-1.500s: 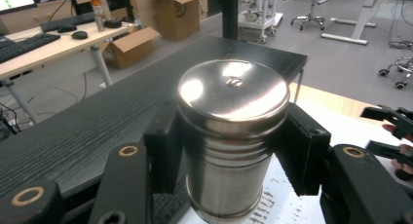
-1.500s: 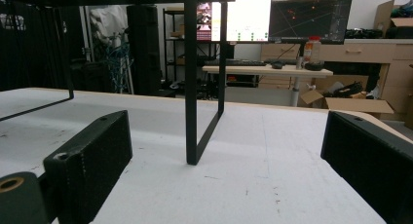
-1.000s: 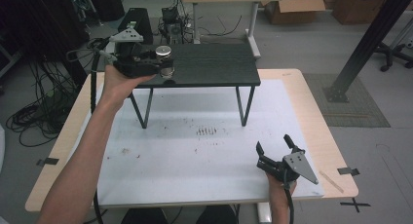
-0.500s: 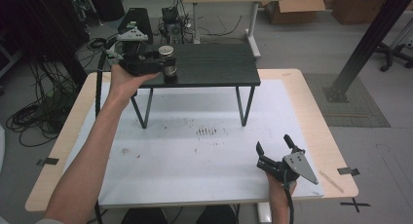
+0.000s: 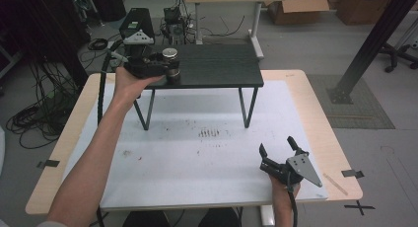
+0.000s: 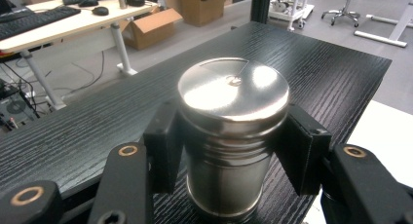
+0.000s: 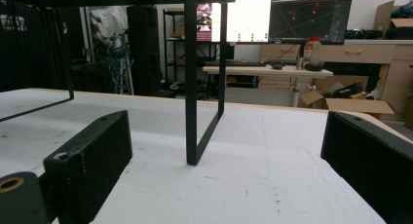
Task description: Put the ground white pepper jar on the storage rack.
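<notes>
Left gripper view is showing the left gripper [image 6: 229,151] pinching a steel tin [image 6: 233,136] by its sides, both pads pressing just under the lid, with the tin standing upright on the black shelf [image 6: 97,131] near its left end. In the high view, the left gripper [image 5: 170,69] and tin [image 5: 170,59] are sitting slightly farther back on the shelf [image 5: 217,64] than 1 second ago, a small shift with the pinch unchanged. That suggests the tin is being positioned on the shelf, not yet released. The right gripper [image 5: 278,150] is resting spread and empty on the counter [image 5: 197,163], well apart, unmoved.
</notes>
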### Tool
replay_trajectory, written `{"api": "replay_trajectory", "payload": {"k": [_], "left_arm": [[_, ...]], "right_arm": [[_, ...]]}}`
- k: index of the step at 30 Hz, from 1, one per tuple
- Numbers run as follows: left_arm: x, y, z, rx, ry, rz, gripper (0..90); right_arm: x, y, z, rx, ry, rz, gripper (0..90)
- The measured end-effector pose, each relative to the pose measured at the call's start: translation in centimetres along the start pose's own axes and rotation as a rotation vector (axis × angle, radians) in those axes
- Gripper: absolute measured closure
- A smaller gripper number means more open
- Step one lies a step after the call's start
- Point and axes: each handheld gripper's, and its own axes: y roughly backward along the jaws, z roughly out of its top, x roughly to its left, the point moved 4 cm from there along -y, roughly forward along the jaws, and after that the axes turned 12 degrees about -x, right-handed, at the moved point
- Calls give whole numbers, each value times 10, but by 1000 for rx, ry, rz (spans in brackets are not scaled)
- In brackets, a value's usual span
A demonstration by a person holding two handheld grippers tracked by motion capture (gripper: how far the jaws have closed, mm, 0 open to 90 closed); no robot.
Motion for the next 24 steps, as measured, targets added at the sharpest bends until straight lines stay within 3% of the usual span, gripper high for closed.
{"api": "replay_trajectory", "payload": {"k": [24], "left_arm": [[1, 0, 0, -5, 11, -4, 486]], "right_arm": [[0, 0, 0, 0, 0, 0, 42]]}}
